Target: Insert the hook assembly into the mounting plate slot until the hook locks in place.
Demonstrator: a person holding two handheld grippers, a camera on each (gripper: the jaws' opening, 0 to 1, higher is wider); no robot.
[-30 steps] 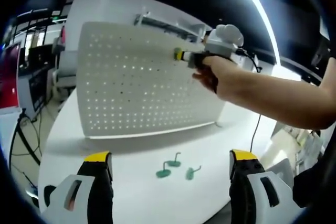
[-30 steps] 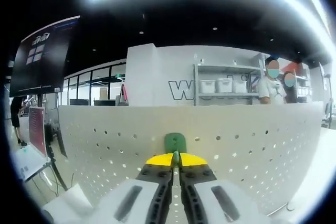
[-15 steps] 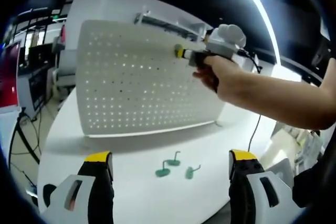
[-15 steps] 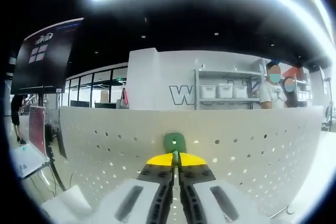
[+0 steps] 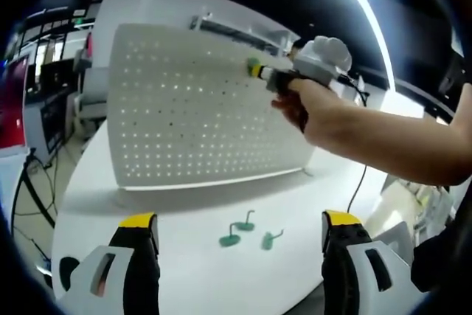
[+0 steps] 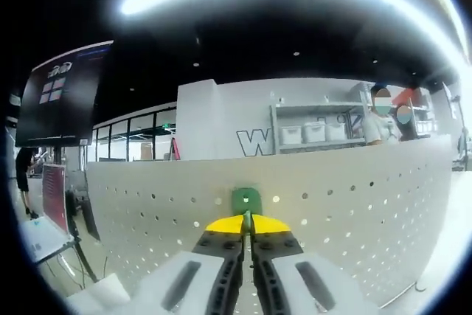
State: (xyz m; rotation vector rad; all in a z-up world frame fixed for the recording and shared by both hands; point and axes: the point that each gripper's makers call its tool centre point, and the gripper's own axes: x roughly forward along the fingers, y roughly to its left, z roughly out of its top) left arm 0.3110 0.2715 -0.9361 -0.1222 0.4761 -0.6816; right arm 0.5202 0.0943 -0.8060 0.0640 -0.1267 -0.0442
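A white perforated mounting plate (image 5: 184,108) stands upright on the white table (image 5: 192,212). In the left gripper view, a person's hand holds the right gripper (image 5: 254,71) near the plate's top edge, its yellow tips shut on a green hook (image 5: 252,64). In the right gripper view, that green hook (image 6: 245,200) sticks up from the shut yellow-tipped jaws of the right gripper (image 6: 247,219), right against the plate (image 6: 354,204). My left gripper (image 5: 240,226) stands open low over the table, nothing between its jaws. Three spare green hooks (image 5: 247,232) lie on the table ahead of it.
A cable (image 5: 359,182) runs down from the right gripper past the plate's right side. Shelving with white bins (image 6: 310,134) and two people (image 6: 391,112) stand behind the plate. A dark screen (image 6: 63,97) hangs at the left. The table's left edge (image 5: 63,204) drops off to the floor.
The right gripper with the hook has crept slightly up towards the plate's top edge. The left gripper has stayed put.
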